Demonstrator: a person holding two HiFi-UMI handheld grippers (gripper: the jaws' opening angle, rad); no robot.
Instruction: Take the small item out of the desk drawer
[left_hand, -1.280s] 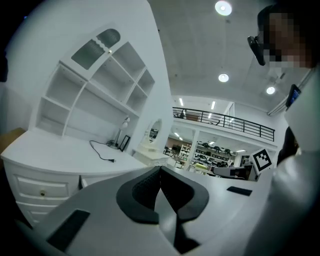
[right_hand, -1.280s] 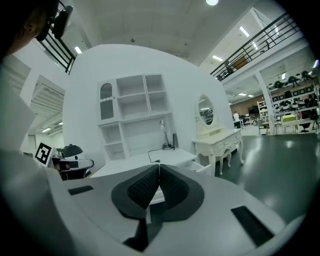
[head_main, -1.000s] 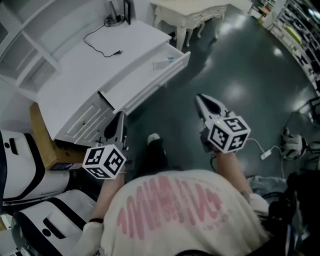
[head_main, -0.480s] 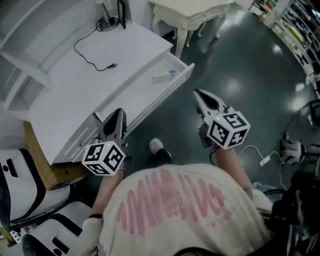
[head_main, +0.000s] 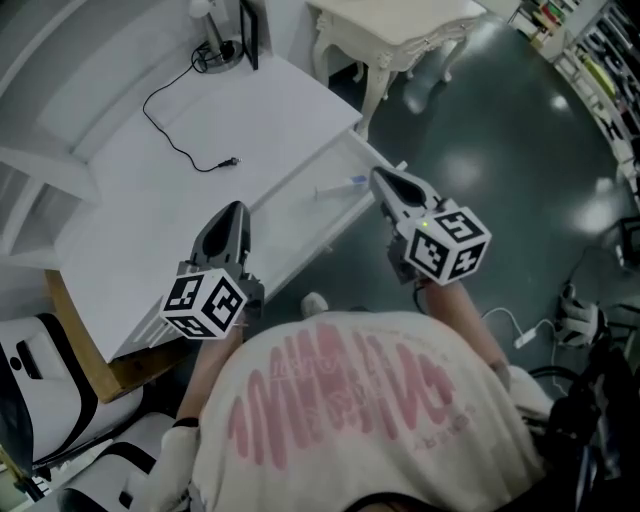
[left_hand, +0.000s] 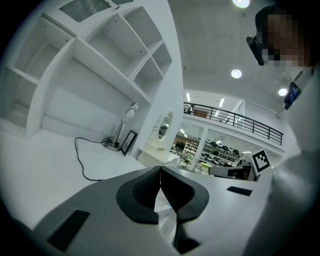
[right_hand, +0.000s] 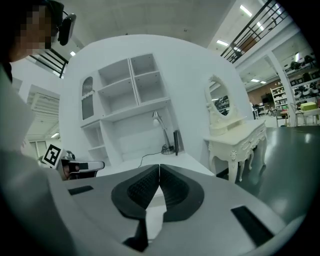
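Head view first: where is the item?

In the open drawer (head_main: 310, 215), which sticks out from the front edge of the white bench (head_main: 130, 200). The item (head_main: 338, 186) lies on the drawer floor, pale with a blue end. It is too small and blurred to name, perhaps a tube.

And the two tools?

The right hand-held gripper (head_main: 378, 177) points down at the drawer's right end, its tip just beside the item; whether it touches I cannot tell. The left hand-held gripper (head_main: 236, 209) hangs over the bench near its front edge, left of the item and apart from it. A black cable (head_main: 170, 120) lies on the bench top, well away from both.

Left gripper view: how do the jaws stand?

Together. The dark pads (left_hand: 142, 195) meet at their tips with nothing between them. Past them runs the bench top with the cable, a lamp (left_hand: 125, 125) and a small frame (left_hand: 129, 142) at the back, and shelves (left_hand: 100, 65) above. The right hand-held gripper's marker cube (left_hand: 260, 161) shows at the right.

Right gripper view?

The same: jaws pressed closed and holding nothing. Beyond them are the shelves, the lamp and the bench. A cream dressing table (right_hand: 240, 142) with a mirror (right_hand: 216, 102) stands on the dark floor (right_hand: 295, 150) at the right. The left hand-held gripper shows at the left edge.
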